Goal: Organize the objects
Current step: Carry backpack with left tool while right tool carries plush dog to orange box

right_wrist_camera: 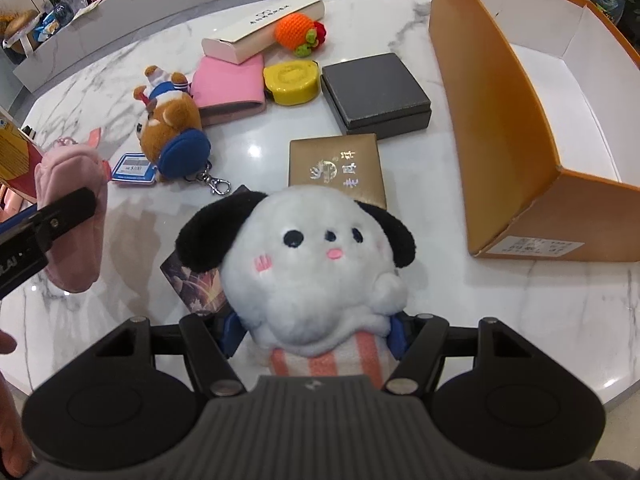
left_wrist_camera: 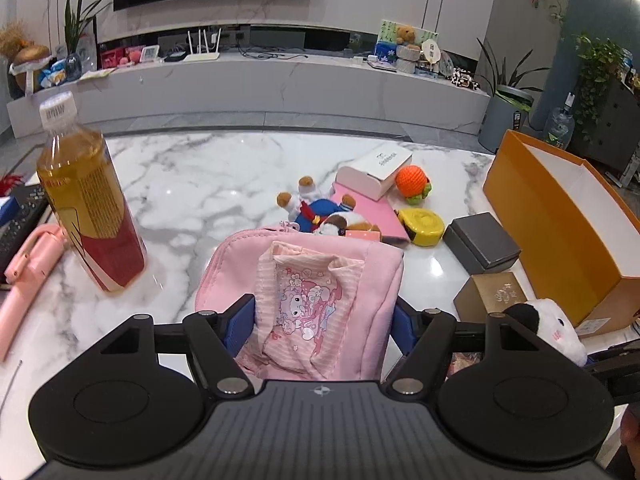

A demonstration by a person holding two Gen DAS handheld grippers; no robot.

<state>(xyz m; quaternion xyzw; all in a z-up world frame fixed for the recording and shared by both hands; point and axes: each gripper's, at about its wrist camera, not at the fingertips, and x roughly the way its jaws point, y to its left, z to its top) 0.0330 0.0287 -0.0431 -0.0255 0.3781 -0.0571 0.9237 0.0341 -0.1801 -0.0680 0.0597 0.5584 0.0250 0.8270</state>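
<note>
Soft pink pouch (left_wrist_camera: pixel 320 292) clamped in left tongs (left_wrist_camera: pixel 322 320), fluffy white plush (right_wrist_camera: pixel 316 272) in right tongs (right_wrist_camera: pixel 316 334).

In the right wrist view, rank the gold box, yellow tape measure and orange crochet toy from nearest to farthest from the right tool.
1. Gold box, just beyond the tool.
2. Yellow tape measure, mid-table.
3. Orange crochet toy, far edge.

table (left_wrist_camera: pixel 224 176): glossy marble | pouch (left_wrist_camera: pixel 312 280): pink cloth | dog toy (right_wrist_camera: pixel 316 264): fluffy plush
</note>
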